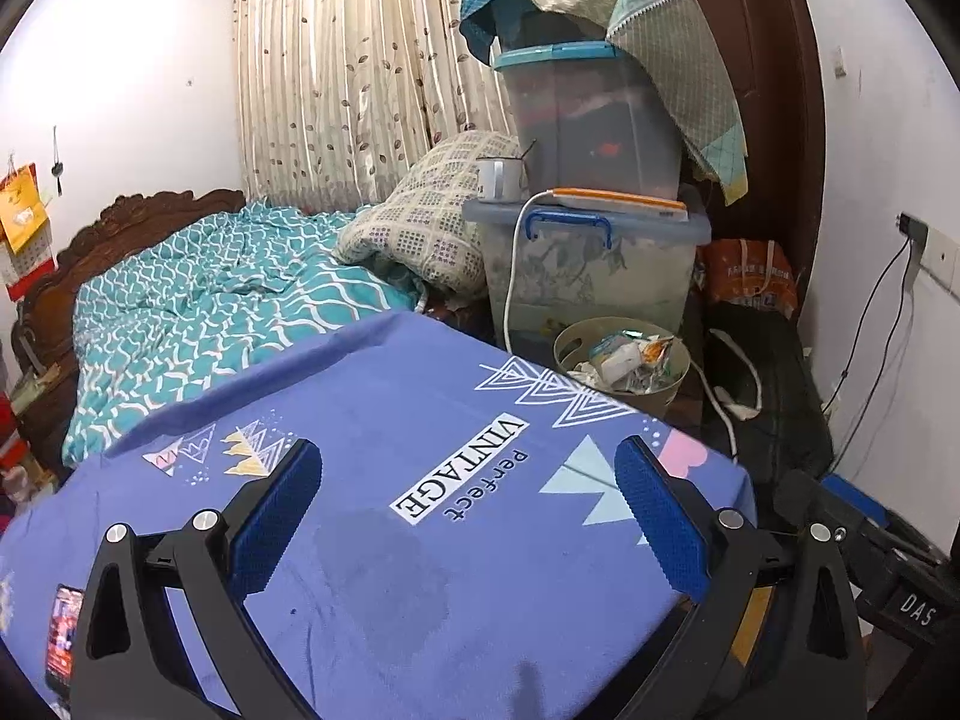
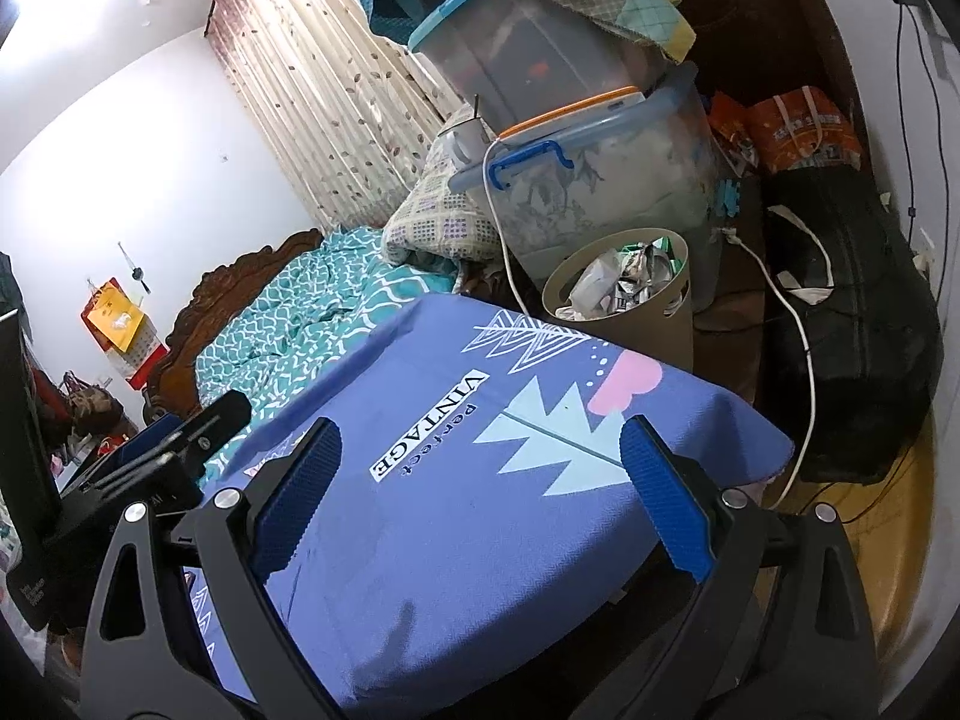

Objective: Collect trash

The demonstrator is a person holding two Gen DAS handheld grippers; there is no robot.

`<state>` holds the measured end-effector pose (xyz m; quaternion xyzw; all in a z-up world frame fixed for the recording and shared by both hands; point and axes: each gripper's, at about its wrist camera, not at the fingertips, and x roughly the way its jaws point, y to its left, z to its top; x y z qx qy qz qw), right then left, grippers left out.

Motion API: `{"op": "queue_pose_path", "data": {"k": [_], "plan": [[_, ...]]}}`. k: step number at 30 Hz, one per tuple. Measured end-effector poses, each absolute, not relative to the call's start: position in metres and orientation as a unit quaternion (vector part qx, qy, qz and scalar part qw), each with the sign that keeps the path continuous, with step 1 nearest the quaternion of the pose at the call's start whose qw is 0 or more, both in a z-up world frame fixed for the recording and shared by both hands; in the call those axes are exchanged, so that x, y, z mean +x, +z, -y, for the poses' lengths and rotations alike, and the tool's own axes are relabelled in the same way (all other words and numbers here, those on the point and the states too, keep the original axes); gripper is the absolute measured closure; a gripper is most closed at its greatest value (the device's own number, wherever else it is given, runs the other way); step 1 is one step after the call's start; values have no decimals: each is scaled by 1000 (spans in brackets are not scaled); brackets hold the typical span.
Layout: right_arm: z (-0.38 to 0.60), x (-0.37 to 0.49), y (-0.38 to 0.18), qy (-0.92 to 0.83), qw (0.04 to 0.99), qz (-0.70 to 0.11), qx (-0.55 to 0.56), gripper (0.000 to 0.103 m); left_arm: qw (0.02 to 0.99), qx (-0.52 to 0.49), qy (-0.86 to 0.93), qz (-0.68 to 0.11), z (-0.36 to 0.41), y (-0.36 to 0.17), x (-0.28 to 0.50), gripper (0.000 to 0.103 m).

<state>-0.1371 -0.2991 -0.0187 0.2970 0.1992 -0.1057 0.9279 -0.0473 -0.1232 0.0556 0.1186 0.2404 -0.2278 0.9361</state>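
Left gripper: blue-padded fingers spread wide over the purple cloth, nothing between them.
Right gripper: jaws apart as well, hanging empty above the same cloth.
Purple cloth: covers the near surface under both grippers; printed with "VINTAGE perfect" and triangle shapes; a darker damp-looking patch shows in the left wrist view only.
Phone: lit screen at the near left edge of the cloth, seen only from the left wrist.
Other gripper in each view: the right one's dark body shows at the lower right of the left wrist view; the left one shows at the left edge of the right wrist view.
Trash bin: beige round bin just beyond the cloth's far right corner, on the floor, piled to the rim with crumpled paper and wrappers.
White cable: runs down past the bin and across the floor; its long floor run is clearer from the right wrist.
Black bag: right of the bin; the right wrist view shows it far more fully.
Storage boxes: two clear tubs stacked behind the bin, a patterned cloth draped on top, a white mug on the lower lid.
Bed: teal patterned cover, left of the boxes, with a checked pillow at the box end.
Curtain: striped, leaf-printed, behind the bed.
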Motion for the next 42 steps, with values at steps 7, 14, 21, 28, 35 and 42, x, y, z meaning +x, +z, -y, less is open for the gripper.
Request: {"op": "queue_pose_path", "data": {"k": [7,14,21,28,35,42], "plan": [[300,-134,-27,-106,929,-205,289,10,942,141,-203,-227,130,53,-46,9],[305,-142,-25,-115,927,-196,299,10,937,140,-208,-243,133,48,-40,9],[303,-134,-23,-106,931,-196,290,10,937,126,-209,-249,131,50,-38,9],[301,-139,-19,-108,933,-189,286,10,941,139,-187,-245,134,52,-42,9],[302,-138,-24,-109,932,-190,288,10,942,146,-176,-246,133,50,-43,9],[302,-139,-25,-115,934,-184,283,10,938,143,-177,-261,131,43,-38,9]]}}
